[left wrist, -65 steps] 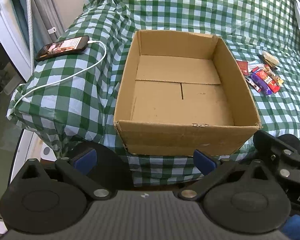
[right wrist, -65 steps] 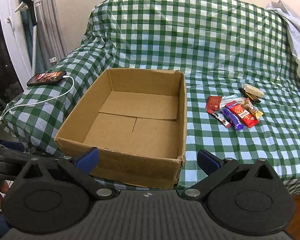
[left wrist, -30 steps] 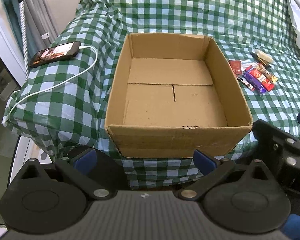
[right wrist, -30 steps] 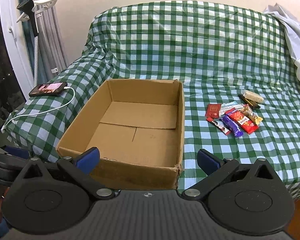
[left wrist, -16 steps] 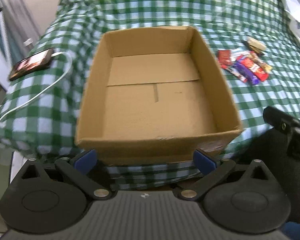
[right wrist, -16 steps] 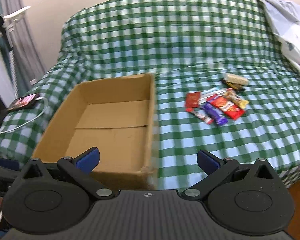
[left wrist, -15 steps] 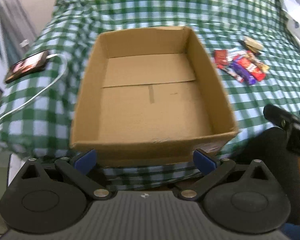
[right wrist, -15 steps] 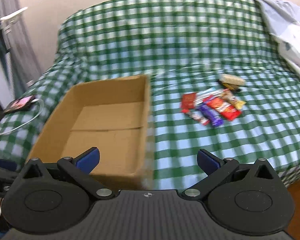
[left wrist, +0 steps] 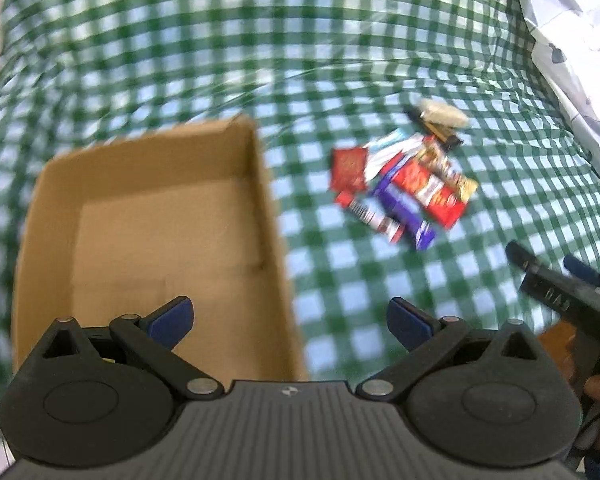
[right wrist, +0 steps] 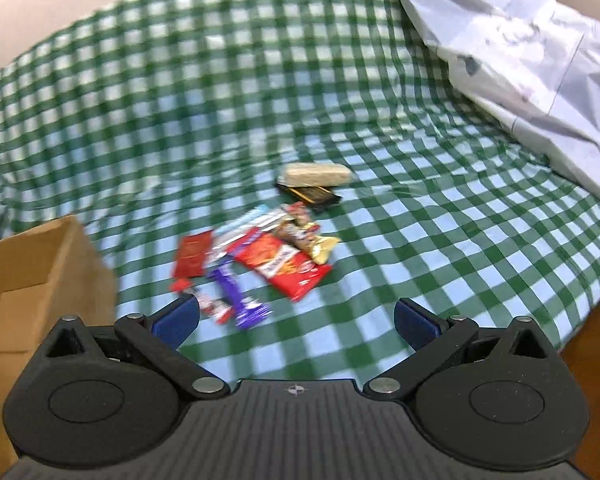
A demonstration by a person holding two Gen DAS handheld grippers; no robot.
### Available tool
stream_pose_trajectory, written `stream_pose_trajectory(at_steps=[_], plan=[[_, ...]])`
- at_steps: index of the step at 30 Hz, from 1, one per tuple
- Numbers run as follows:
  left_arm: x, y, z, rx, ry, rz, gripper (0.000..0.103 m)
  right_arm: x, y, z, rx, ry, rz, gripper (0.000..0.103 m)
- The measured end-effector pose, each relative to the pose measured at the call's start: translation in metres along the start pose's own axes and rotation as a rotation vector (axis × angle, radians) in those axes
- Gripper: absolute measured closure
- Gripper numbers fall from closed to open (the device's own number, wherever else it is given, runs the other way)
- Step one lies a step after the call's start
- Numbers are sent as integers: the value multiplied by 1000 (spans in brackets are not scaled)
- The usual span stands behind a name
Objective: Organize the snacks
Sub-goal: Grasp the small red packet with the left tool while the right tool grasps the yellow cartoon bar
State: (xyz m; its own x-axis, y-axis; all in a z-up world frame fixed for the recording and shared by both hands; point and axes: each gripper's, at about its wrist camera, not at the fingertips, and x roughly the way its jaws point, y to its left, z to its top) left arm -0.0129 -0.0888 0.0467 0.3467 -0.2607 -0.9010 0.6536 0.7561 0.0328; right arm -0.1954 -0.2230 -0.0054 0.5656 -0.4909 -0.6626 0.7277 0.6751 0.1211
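An open, empty cardboard box [left wrist: 156, 240] sits on the green checked bed cover; its corner shows at the left of the right wrist view [right wrist: 32, 280]. A pile of wrapped snacks [left wrist: 404, 184] lies to the box's right: a red wrapper [right wrist: 284, 266], a purple bar [right wrist: 236, 296], a flat red packet [right wrist: 192, 254], a gold-ended bar, a pale bar [right wrist: 316, 174] on a dark one. My left gripper [left wrist: 290, 320] is open and empty over the box's near right corner. My right gripper [right wrist: 296, 320] is open and empty just in front of the pile; it also shows in the left wrist view [left wrist: 556, 280].
A crumpled white sheet [right wrist: 520, 60] lies on the bed at the right, also in the left wrist view [left wrist: 572, 40]. The bed's front edge and a strip of wooden floor [right wrist: 596, 360] show at the lower right.
Both grippers have swung right and forward. The snack pile is now close and central in the right view. The box has slid left in both views. The phone is out of view.
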Motion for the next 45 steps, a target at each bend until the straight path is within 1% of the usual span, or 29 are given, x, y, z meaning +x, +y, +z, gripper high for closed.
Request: stream_pose_trajectory(at_steps=[2, 4, 7, 10, 12, 16, 17, 18, 19, 20, 21, 22, 23, 24, 26, 29, 32, 34, 35, 36, 38, 41, 42, 43, 45], plan=[[29, -20, 32, 46, 11, -1, 0, 29, -12, 10, 6, 27, 1, 0], [63, -38, 60, 84, 28, 6, 0, 60, -25, 21, 21, 34, 15, 0], [115, -59, 94, 103, 71, -7, 0, 108, -34, 36, 11, 64, 41, 0], [165, -67, 119, 65, 98, -10, 0, 152, -32, 46, -19, 68, 57, 0], [198, -68, 133, 24, 131, 1, 0, 180, -27, 51, -43, 68, 63, 0], [245, -63, 148, -43, 189, 12, 0, 222, -16, 56, -108, 90, 60, 1], [255, -61, 151, -53, 194, 9, 0, 230, -15, 56, -116, 114, 50, 3], [261, -60, 151, -56, 199, 8, 1, 236, -14, 55, -122, 120, 58, 8], [266, -60, 153, -59, 209, 10, 10, 240, -13, 55, -134, 131, 73, 24], [271, -58, 155, -67, 220, 7, 22, 244, -12, 52, -150, 156, 87, 45], [276, -55, 155, -82, 237, -9, 53, 243, -12, 51, -151, 159, 100, 50], [276, -50, 154, -102, 249, -22, 54, 238, -13, 49, -152, 139, 106, 65], [273, -46, 154, -122, 235, -30, 56, 235, -13, 47, -171, 135, 105, 84], [268, -43, 154, -124, 224, -33, 57, 231, -12, 44, -188, 139, 106, 85], [255, -38, 153, -122, 201, -33, 58, 222, -13, 43, -181, 123, 93, 88], [222, -30, 154, -132, 149, -73, 59, 202, -18, 47, -129, 92, 73, 89], [173, -21, 149, -132, 80, -125, 59, 175, -21, 59, -73, 34, 73, 89], [133, -18, 141, -123, 16, -161, 59, 149, -20, 68, -48, -15, 92, 89], [111, -19, 132, -124, -10, -176, 59, 131, -16, 71, -43, -45, 107, 89], [93, -19, 130, -128, -30, -186, 59, 115, -10, 73, -46, -68, 121, 89], [57, -9, 112, -129, -71, -195, 59, 81, 0, 73, -51, -102, 153, 89], [3, 10, 73, -133, -114, -191, 59, 27, 26, 65, -68, -133, 219, 89], [-16, 19, 56, -136, -125, -183, 59, 7, 38, 58, -79, -141, 246, 89], [-26, 23, 40, -136, -135, -170, 59, -7, 48, 53, -91, -146, 269, 89], [-56, 42, 3, -144, -148, -135, 59, -38, 70, 39, -114, -144, 317, 89]])
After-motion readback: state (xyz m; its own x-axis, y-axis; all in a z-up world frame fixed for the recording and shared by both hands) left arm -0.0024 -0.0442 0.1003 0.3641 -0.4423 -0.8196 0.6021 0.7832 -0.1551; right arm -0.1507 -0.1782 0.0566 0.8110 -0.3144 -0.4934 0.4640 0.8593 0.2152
